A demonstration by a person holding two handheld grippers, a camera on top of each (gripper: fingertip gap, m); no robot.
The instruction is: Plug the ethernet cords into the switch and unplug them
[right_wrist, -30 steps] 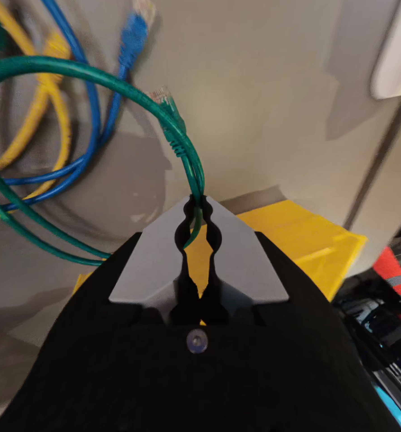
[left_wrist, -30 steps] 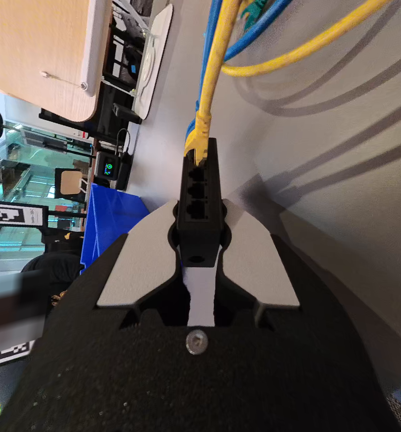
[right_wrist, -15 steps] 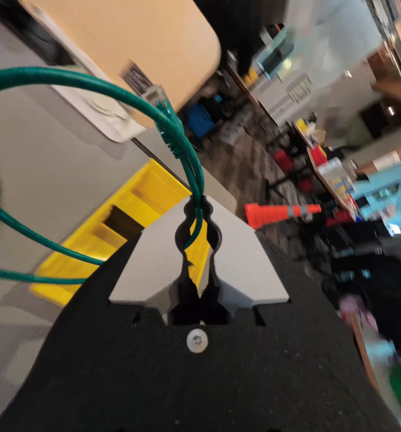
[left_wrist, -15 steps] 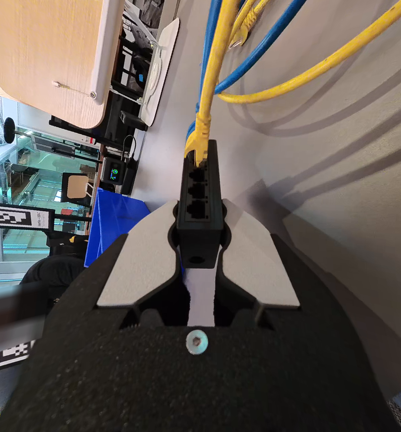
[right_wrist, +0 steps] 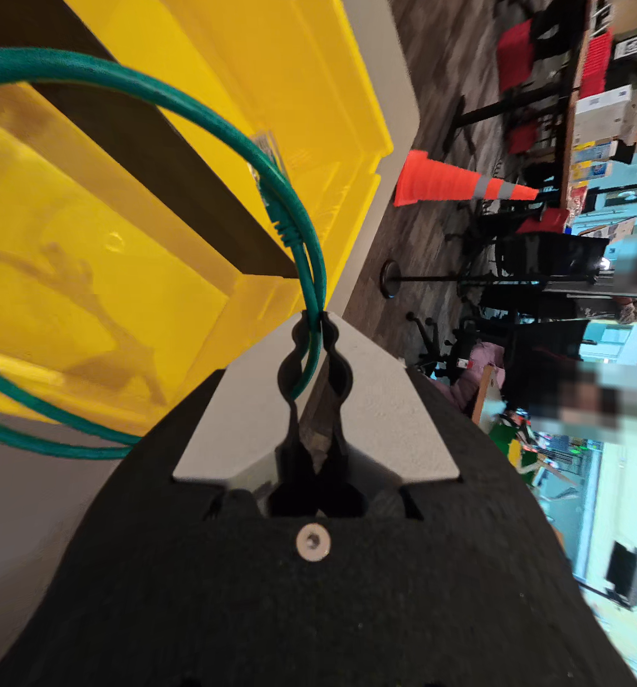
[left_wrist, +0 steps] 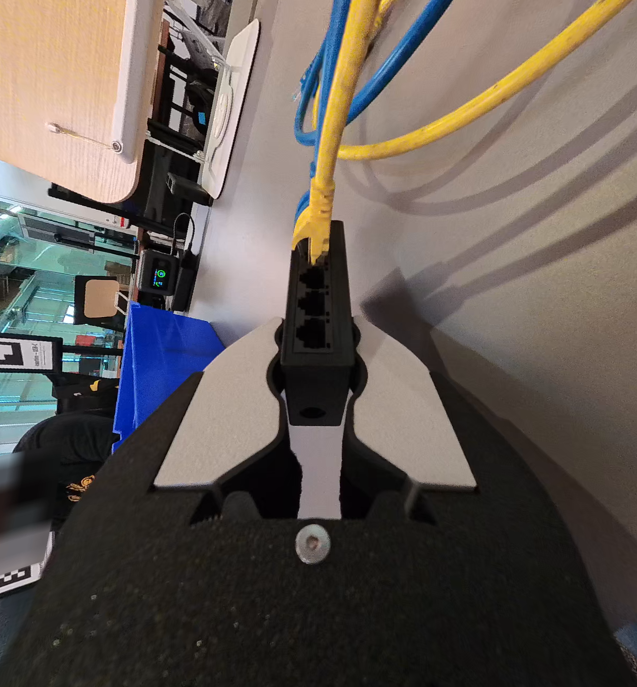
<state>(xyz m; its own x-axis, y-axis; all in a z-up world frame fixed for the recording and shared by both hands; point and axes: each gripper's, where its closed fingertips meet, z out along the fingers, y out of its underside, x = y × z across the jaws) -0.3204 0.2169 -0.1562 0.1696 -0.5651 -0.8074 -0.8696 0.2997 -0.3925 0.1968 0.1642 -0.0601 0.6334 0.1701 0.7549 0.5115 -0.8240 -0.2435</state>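
Note:
My left gripper (left_wrist: 317, 327) is shut on the near end of a small black switch (left_wrist: 318, 308) and holds it over the grey table. A yellow cord (left_wrist: 337, 111) is plugged into a far port, and a blue cord (left_wrist: 317, 93) runs beside it to the far end. Three nearer ports stand empty. My right gripper (right_wrist: 315, 316) is shut on a green cord (right_wrist: 198, 111) just behind its clear plug (right_wrist: 268, 148). The plug points away from me and the cord loops round to the left.
A yellow bin (right_wrist: 142, 223) fills the left of the right wrist view, at the table edge. Beyond it are the floor and an orange cone (right_wrist: 454, 182). A blue bin (left_wrist: 157, 357) stands left of the switch. Loose yellow and blue cord loops (left_wrist: 458, 122) lie on the table. The tips of one gripper are about 55 centimetres away from the tips of the other.
My right gripper has swung with the green cord away from the cord pile toward the yellow bin and the room. My left gripper has held the switch almost still.

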